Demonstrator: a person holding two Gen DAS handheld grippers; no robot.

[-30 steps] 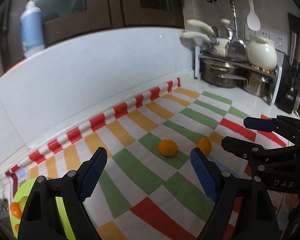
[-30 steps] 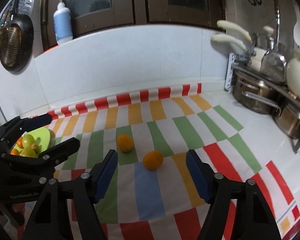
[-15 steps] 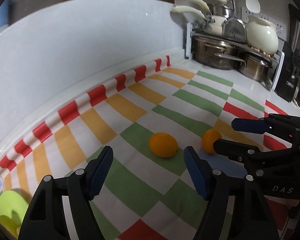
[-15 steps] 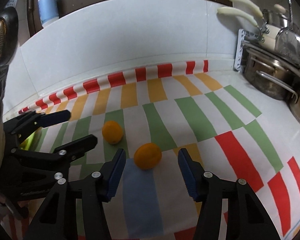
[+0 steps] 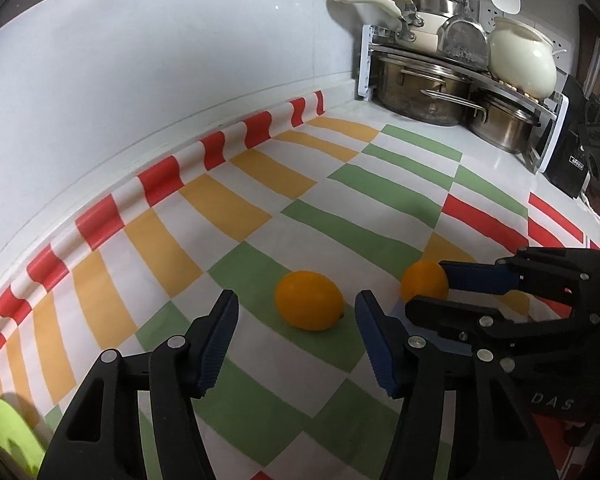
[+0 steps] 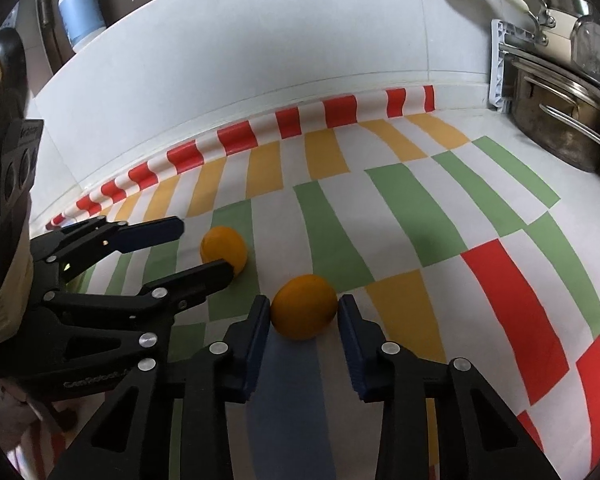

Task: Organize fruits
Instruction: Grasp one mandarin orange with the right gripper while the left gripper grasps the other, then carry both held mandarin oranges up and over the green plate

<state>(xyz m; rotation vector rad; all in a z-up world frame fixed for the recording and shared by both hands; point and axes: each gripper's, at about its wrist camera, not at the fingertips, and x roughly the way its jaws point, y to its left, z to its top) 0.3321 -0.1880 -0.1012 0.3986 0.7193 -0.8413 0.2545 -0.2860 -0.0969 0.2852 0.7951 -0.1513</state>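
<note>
Two orange fruits lie on the checked cloth. The left orange [image 5: 309, 300] [image 6: 224, 250] sits just ahead of my open left gripper [image 5: 296, 316], between its fingertips' line. The right orange [image 6: 304, 306] [image 5: 424, 280] lies between the blue pads of my right gripper [image 6: 303, 312], whose jaws stand close on either side with small gaps showing. The right gripper also shows in the left wrist view [image 5: 440, 286], the left gripper in the right wrist view [image 6: 204, 246]. A green plate's edge [image 5: 8, 436] shows at the lower left.
A rack with steel pots [image 5: 428, 84] and a cream pot [image 5: 520, 60] stands at the back right. A white tiled wall [image 5: 140, 60] runs behind the cloth. A blue soap bottle [image 6: 80, 8] stands on the ledge. A black box [image 5: 572, 160] sits far right.
Both grippers have moved forward and down toward the oranges. The right gripper's jaws have narrowed around the right orange. The green plate has slid almost out of view.
</note>
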